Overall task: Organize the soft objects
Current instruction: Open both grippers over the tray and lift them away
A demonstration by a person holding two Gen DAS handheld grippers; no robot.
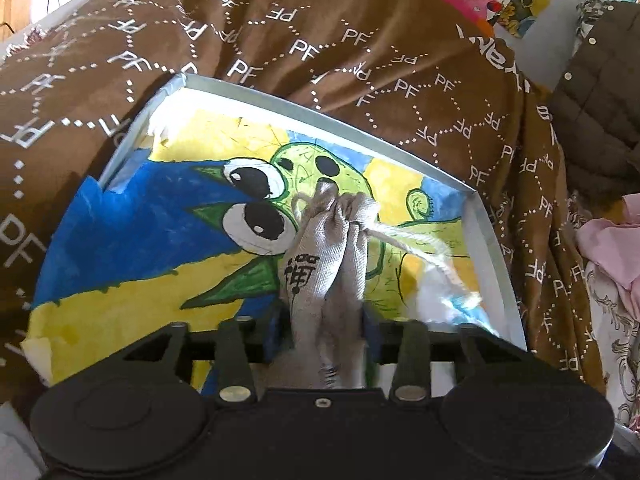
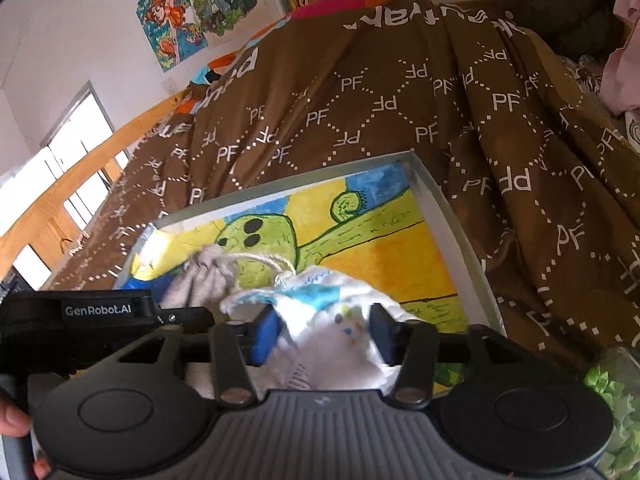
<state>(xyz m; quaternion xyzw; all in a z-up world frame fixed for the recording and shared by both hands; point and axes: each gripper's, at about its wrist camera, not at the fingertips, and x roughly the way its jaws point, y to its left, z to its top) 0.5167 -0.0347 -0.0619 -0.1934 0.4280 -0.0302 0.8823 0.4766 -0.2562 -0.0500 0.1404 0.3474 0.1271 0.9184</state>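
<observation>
A shallow grey box (image 1: 320, 106) lined with a blue, yellow and green cartoon painting (image 1: 120, 232) lies on a bed. In it rests a grey drawstring pouch (image 1: 328, 240) with black characters. My left gripper (image 1: 322, 328) straddles its lower end, jaws open, pads just clear of the cloth. Beside it on the right lies a white pouch (image 1: 440, 300) with blue print. In the right wrist view that white pouch (image 2: 332, 312) sits between the open jaws of my right gripper (image 2: 324, 332), with small gaps at each pad. The grey pouch (image 2: 204, 276) lies to its left.
A brown blanket (image 1: 360, 60) printed with white "PF" letters surrounds the box. A dark quilted jacket (image 1: 600, 92) and pink cloth (image 1: 608, 248) lie at the right. Something green and leafy (image 2: 612, 400) sits at the lower right. Cartoon drawings (image 2: 192, 12) hang on the wall; a wooden rail (image 2: 80, 184) runs left.
</observation>
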